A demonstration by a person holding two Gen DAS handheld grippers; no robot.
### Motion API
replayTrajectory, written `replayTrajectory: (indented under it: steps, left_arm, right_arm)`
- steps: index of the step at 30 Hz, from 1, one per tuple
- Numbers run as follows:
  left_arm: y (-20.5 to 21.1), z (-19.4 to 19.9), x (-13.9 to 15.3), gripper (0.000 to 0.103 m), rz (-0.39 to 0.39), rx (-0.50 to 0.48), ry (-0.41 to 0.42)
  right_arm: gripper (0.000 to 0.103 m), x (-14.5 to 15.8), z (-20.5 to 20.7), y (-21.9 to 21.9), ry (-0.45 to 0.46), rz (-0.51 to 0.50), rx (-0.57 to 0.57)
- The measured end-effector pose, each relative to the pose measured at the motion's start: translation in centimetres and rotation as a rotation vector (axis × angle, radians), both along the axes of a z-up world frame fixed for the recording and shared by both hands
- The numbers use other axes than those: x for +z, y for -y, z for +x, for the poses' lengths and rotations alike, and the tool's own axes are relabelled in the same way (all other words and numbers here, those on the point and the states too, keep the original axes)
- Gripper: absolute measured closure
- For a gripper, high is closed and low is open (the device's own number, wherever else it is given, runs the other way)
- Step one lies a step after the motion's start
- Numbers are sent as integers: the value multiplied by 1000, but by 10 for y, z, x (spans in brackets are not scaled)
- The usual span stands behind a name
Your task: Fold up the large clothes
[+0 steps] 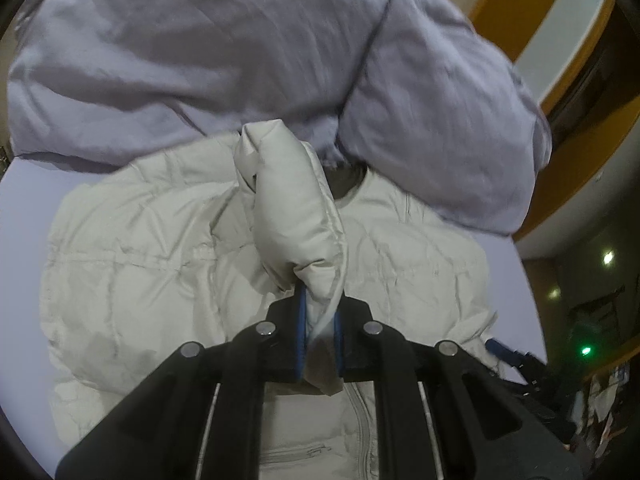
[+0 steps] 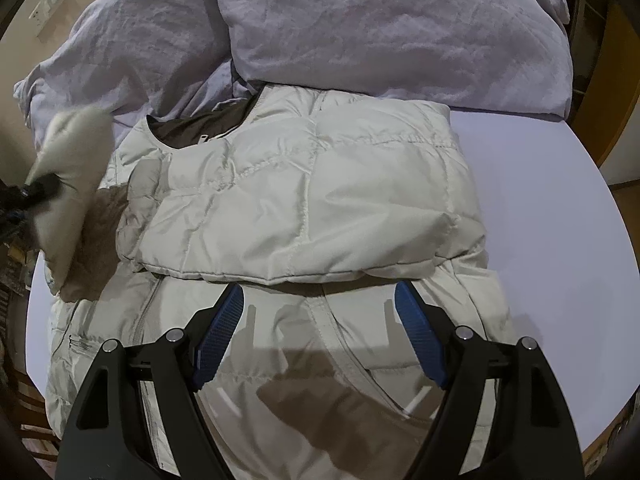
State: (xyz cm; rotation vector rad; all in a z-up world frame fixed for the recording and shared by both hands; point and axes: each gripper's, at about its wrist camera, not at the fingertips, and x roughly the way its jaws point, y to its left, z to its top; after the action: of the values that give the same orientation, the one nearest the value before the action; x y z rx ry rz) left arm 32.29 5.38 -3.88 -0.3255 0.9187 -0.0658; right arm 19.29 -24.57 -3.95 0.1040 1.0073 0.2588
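Observation:
A cream quilted puffer jacket (image 2: 304,184) lies front up on a pale lilac table (image 2: 540,200). Its right sleeve is folded across the chest. In the left wrist view the jacket (image 1: 132,264) spreads below, and my left gripper (image 1: 320,320) is shut on the end of the other sleeve (image 1: 288,208), lifted above the jacket body. That raised sleeve (image 2: 68,184) and the left gripper (image 2: 36,192) show blurred at the left edge of the right wrist view. My right gripper (image 2: 320,300) is open and empty just above the jacket, near the folded sleeve's edge.
A rumpled lilac duvet (image 1: 200,48) and a pillow (image 2: 392,28) lie along the far side of the table, touching the jacket's collar. Wooden furniture (image 1: 520,8) stands beyond. The table's edge (image 2: 624,280) curves on the right.

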Motion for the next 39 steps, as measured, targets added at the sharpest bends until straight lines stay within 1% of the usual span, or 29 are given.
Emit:
replayTrajectory:
  steps: [2, 5, 6, 7, 9, 10, 11, 12, 13, 15, 17, 20, 24, 28, 31, 33, 35, 37, 39]
  left_arm:
    - [11, 4, -13, 91, 16, -16, -28]
    - [24, 10, -29, 87, 42, -38, -71]
    - [27, 10, -32, 83, 46, -46, -78]
    - [29, 9, -33, 76, 48, -53, -81]
    - [31, 8, -30, 67, 27, -76, -68]
    - [33, 9, -28, 61, 27, -84, -59]
    - [35, 8, -24, 57, 40, -90, -43]
    - [35, 8, -20, 51, 56, -91, -28]
    - [35, 8, -17, 50, 72, -89, -15]
    - [32, 11, -15, 50, 84, -82, -3]
    - [25, 12, -16, 50, 54, -64, 6]
    - [21, 17, -20, 50, 51, -50, 1]
    - [24, 27, -35, 51, 80, -50, -30]
    - [36, 36, -61, 52, 101, -75, -83]
    - [48, 41, -73, 51, 163, -95, -90]
    - [51, 41, -73, 51, 180, -95, -86]
    - [48, 37, -70, 51, 167, -94, -80]
    - [45, 29, -66, 50, 162, -88, -68]
    - [42, 17, -61, 49, 173, -77, -55]
  right_arm:
    - [24, -2, 0, 2, -6, -2, -9]
    - [24, -4, -1, 5, -11, -3, -20]
    - [24, -5, -1, 6, -13, -4, -25]
    - [24, -5, -1, 7, -14, -4, -31]
    - [24, -6, -1, 9, -16, -5, -39]
    - [24, -6, -1, 10, -16, -5, -43]
    - [24, -6, -2, 11, -16, -5, -47]
    - [24, -6, -2, 12, -16, -4, -51]
    - [24, -6, -2, 13, -16, -3, -55]
    - [24, -7, -2, 15, -16, -2, -61]
    - [24, -7, -2, 15, -16, -3, -66]
    - [24, -9, -2, 18, -20, -5, -75]
    - [24, -11, 0, 18, -25, -8, -83]
    - [24, -11, -2, 18, -27, -16, -85]
    - [24, -12, -5, 21, -31, -19, -92]
    - [24, -13, -8, 24, -32, -21, -97]
    - [24, -13, -12, 27, -32, -22, -100]
    - [24, -13, -18, 32, -31, -24, -104]
    - [24, -13, -23, 35, -30, -25, -105]
